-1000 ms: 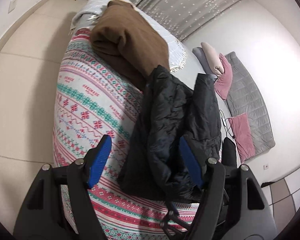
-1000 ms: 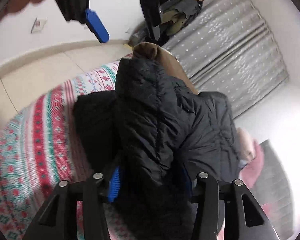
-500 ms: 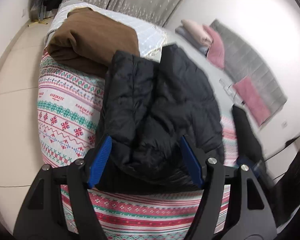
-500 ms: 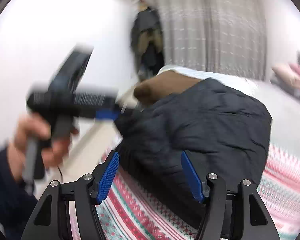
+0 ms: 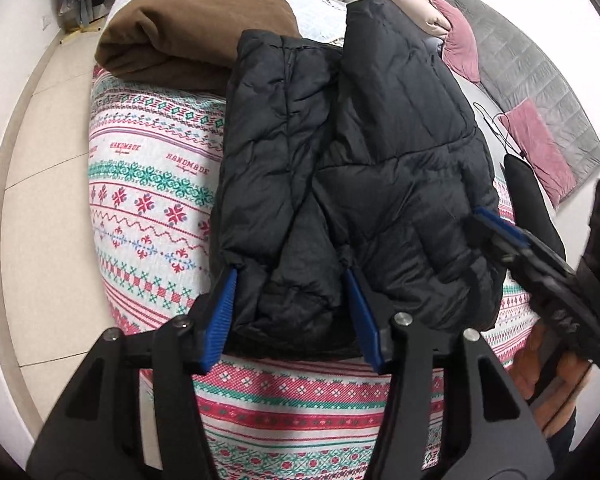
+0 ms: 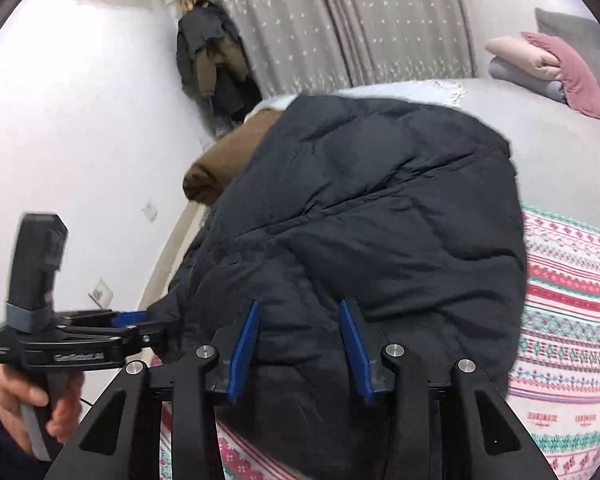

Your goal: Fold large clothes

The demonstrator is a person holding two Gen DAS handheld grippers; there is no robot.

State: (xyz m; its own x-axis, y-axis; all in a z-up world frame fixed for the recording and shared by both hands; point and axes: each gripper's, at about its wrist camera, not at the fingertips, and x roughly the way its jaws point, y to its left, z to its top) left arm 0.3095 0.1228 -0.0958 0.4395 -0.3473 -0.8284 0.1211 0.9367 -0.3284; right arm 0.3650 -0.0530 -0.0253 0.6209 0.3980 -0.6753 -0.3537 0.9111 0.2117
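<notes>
On the bed, atop a white knit-pattern blanket with red and green bands, lies the black quilted puffer jacket, folded into a bulky stack; its far edge touches a folded brown fleece blanket. The left gripper straddles the near left fold of the jacket: its blue pads sit on either side of the padded bulk and the jaws have just been closing, with fabric bunched between them and pressing against both pads. The right gripper hovers at the jacket's near right edge, its jaws having just narrowed too; jacket fabric shows behind the gap, but can't tell whether the pads bite it. Each gripper is visible in the other's view, held by a hand. No containers in the scene. Folded pink and grey bedding is piled beyond the jacket.
</notes>
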